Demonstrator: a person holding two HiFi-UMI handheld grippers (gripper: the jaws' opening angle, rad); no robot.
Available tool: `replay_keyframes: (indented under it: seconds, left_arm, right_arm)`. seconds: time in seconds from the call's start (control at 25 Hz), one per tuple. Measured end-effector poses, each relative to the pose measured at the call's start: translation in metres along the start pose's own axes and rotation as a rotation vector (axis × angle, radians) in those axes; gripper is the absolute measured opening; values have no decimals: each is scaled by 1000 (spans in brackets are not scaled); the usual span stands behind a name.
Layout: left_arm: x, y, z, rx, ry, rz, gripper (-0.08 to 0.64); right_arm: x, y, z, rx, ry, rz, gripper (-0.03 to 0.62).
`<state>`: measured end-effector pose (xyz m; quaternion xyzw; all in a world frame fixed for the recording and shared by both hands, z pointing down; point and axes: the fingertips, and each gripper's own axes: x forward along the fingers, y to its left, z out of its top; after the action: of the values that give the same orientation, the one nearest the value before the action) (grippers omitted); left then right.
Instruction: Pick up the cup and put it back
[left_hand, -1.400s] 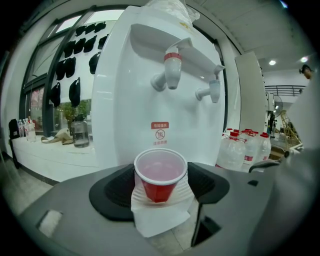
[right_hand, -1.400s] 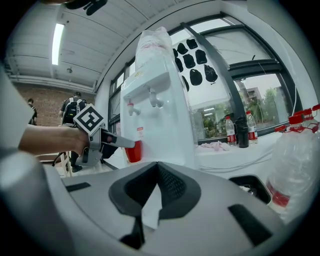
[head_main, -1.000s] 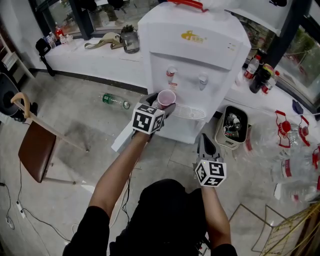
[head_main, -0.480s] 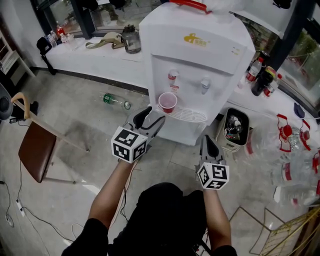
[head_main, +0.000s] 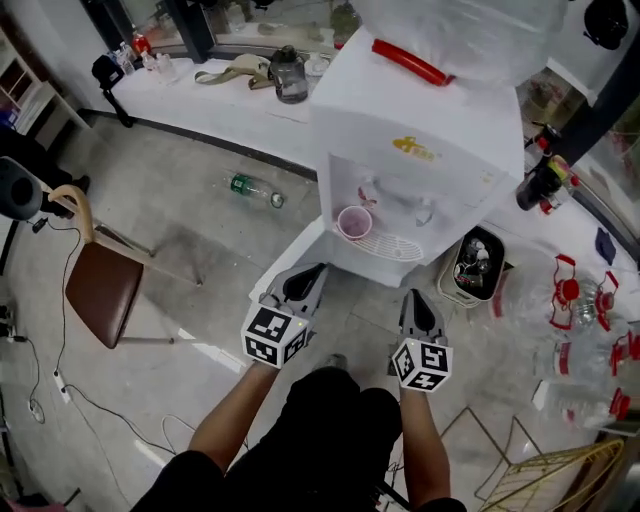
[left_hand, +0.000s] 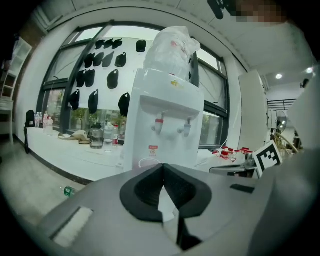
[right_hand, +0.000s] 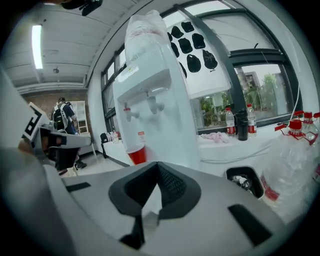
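A pink-red cup (head_main: 353, 222) stands upright on the drip tray (head_main: 390, 245) of the white water dispenser (head_main: 420, 130), under the left tap. My left gripper (head_main: 305, 283) is drawn back below the tray, apart from the cup, its jaws shut with nothing between them. My right gripper (head_main: 418, 305) hangs beside it, also shut and empty. The right gripper view shows the red cup (right_hand: 136, 155) under the taps, beyond that gripper (right_hand: 157, 165). In the left gripper view the closed gripper (left_hand: 162, 167) faces the dispenser (left_hand: 167, 125) and hides the cup.
A brown chair (head_main: 100, 290) stands at the left, and a green bottle (head_main: 252, 190) lies on the floor. A small bin (head_main: 470, 262) sits right of the dispenser, with several plastic water bottles (head_main: 590, 320) beyond. A white ledge (head_main: 230, 100) behind carries a jar (head_main: 290, 75).
The left gripper let go of the cup on the drip tray, pulled back toward me and shut. The head view has backed away and now shows more of the dispenser.
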<state>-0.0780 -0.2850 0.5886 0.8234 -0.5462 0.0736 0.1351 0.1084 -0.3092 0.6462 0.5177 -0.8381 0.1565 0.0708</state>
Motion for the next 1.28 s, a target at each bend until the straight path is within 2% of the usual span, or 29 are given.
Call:
replay_keyframes:
  seconds: [0.16, 0.36, 0.52, 0.68, 0.8, 0.92, 1.04, 1.16, 1.28]
  left_arm:
    - [-36, -22, 43, -49, 58, 36, 6]
    - [-99, -49, 119, -61, 85, 84, 6]
    - [-165, -89, 184, -79, 91, 116, 6]
    - [-247, -137, 243, -111, 101, 116, 6]
    - [-304, -168, 280, -110, 78, 132, 6]
    - [-349, -197, 303, -114, 70, 137, 6]
    - [-387, -214, 327, -116, 34, 134, 6]
    - [-415, -215, 355, -107, -21, 137, 6]
    - [-433, -213, 370, -95, -32, 121, 6]
  right_arm:
    - [-32, 20, 42, 42, 89, 14, -5]
    - [-98, 54, 115, 28, 147, 24, -5]
    - [-162, 84, 184, 27, 167, 35, -5]
    - [-241, 128, 250, 18, 167, 44, -5]
    - [-293, 156, 291, 50, 154, 49, -5]
    - [-336, 179, 320, 89, 146, 57, -5]
    - [-379, 200, 346, 85, 126, 59, -5]
    - [-408, 222, 367, 59, 94, 56, -5]
    - [-425, 241, 377, 39, 90, 44, -5]
